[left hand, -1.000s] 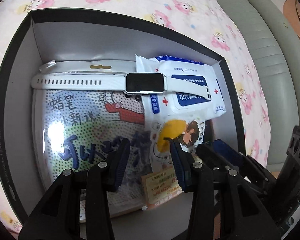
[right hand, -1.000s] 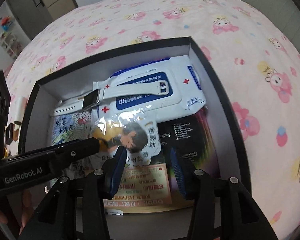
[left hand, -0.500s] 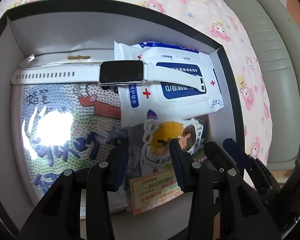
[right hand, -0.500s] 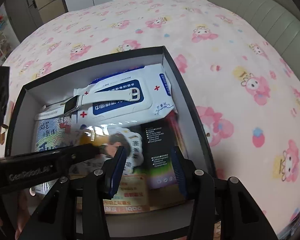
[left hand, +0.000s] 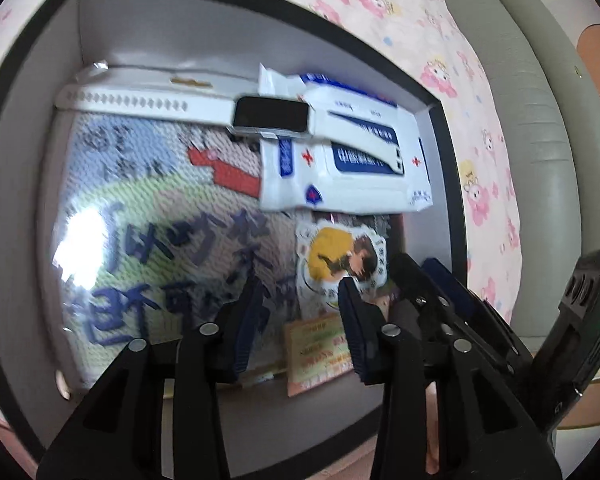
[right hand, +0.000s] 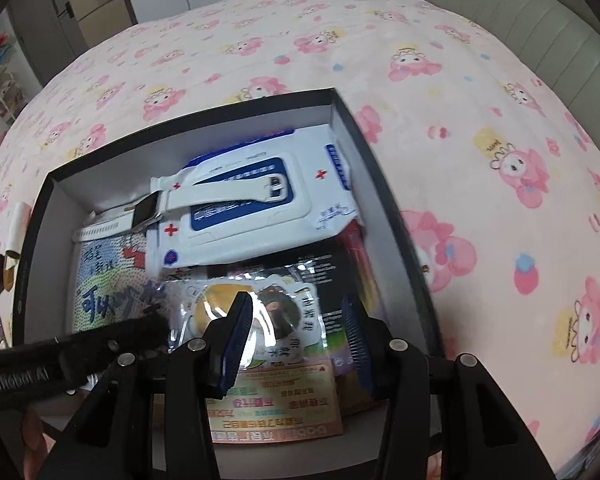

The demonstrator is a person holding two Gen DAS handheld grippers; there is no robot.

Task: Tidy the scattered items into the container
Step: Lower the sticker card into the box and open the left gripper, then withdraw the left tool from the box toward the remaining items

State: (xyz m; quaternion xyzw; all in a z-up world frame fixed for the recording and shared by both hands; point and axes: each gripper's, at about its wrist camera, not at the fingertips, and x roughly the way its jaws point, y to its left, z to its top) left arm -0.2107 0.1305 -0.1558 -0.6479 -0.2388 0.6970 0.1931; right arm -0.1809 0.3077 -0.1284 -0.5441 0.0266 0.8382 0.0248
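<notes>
A pink bedspread [right hand: 480, 128] with cartoon prints is covering the bed, and a black box [right hand: 374, 168] with pale inner walls is sitting on it. You are holding both tools over the near end of this box. Inside, a white watch [left hand: 271, 117] is lying across the far part, its strap resting on a white-and-blue wipes pack [left hand: 340, 168]. Beneath them a large printed packet [left hand: 152, 216] is filling the left side, glare blurring its lettering. A small sachet [right hand: 268, 312] showing a cartoon figure is lying near the front, partly over a dark booklet [right hand: 332, 276] and an orange leaflet [right hand: 276, 408].

Your left gripper [left hand: 296, 312] is hovering above the packet and sachet; its jaws have just been closing, yet nothing is sitting between them and they are gaping. Your right gripper [right hand: 296, 336] is hanging parted over the sachet and booklet, its pads pressing on nothing.
</notes>
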